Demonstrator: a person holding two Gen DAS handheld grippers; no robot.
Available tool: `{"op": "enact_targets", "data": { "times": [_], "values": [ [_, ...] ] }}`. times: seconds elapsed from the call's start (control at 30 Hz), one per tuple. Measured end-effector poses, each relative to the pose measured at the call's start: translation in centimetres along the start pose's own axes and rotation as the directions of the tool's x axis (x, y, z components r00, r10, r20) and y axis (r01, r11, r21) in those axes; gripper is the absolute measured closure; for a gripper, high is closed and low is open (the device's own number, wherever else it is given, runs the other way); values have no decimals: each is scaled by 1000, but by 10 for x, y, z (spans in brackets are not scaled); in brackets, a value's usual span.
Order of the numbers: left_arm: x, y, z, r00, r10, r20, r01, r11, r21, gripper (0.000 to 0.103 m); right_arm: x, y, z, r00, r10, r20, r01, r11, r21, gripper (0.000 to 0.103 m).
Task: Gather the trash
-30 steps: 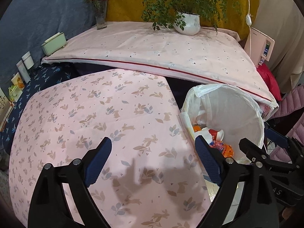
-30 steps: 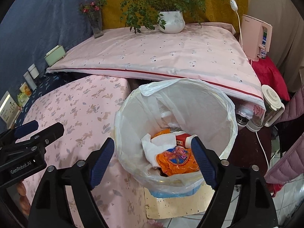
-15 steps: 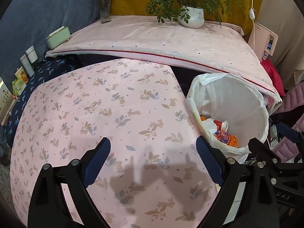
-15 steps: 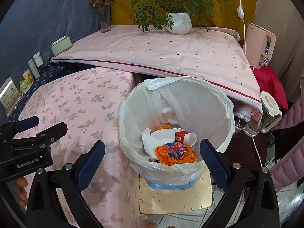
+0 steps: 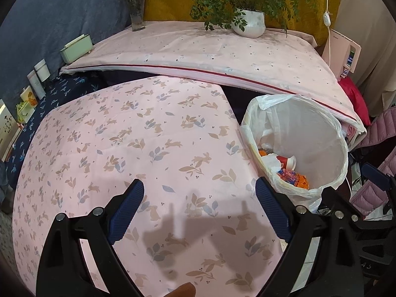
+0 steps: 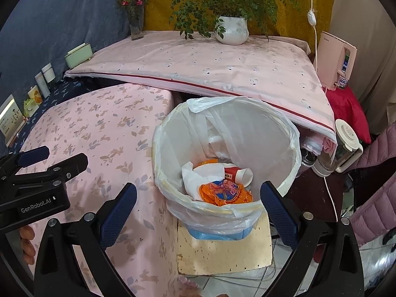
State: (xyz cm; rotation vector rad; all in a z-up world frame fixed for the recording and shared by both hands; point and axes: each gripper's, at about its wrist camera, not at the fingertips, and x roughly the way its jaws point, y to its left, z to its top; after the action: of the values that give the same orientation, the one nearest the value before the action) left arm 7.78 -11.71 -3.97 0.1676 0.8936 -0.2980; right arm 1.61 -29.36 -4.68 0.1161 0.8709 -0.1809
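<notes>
A bin lined with a white plastic bag [image 6: 292, 133] [image 5: 341, 148] stands beside the pink rabbit-print table [image 5: 148, 148]. Inside lie an orange wrapper [image 6: 222, 193] [image 5: 294, 179], crumpled white tissue [image 6: 195, 175] and a red-and-white paper cup [image 6: 237, 173] [image 5: 287, 162]. My right gripper [image 6: 198, 203] hangs over the bin's near rim, open wide with nothing between its blue pads. My left gripper [image 5: 199, 204] hovers open and empty over the tablecloth, left of the bin. Its black body [image 6: 37, 180] shows at the left of the right wrist view.
The bin rests on a cream board [image 6: 222, 245]. Behind, a raised pink-covered surface [image 5: 210, 54] carries a potted plant [image 5: 250, 22], a flower vase [image 5: 137, 12] and a green box [image 5: 76, 48]. A pink appliance [image 6: 336, 59], a kettle [image 6: 346, 146] and a padded jacket [image 6: 371, 198] crowd the right.
The right gripper's jaws have spread wider and it has drawn back a little from the bin. The left wrist view has shifted slightly, showing more of the table.
</notes>
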Motion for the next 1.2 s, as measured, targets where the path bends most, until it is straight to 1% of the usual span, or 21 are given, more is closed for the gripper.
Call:
{"op": "enact_targets", "data": {
  "times": [0.17,0.33,0.73,1.2],
  "values": [
    [-5,-2,-2,1000,1,16,-1,1000,2,16,0,0,-1,1000,0,0,0,1000,0,7],
    [-7,-3,-3,1000,-7,14,7,1000,3,16,-5,3,-5,1000,-4,4,4,1000,-4,7],
    [-11,-8,-5,1000,-3,14,3,1000,26,16,-9,6,-8,1000,-8,1,8,1000,-5,7],
    [-7,-5,-8,1000,0,0,0,1000,3,16,-8,5,-11,1000,-27,-7,27,1000,-4,7]
  ]
}}
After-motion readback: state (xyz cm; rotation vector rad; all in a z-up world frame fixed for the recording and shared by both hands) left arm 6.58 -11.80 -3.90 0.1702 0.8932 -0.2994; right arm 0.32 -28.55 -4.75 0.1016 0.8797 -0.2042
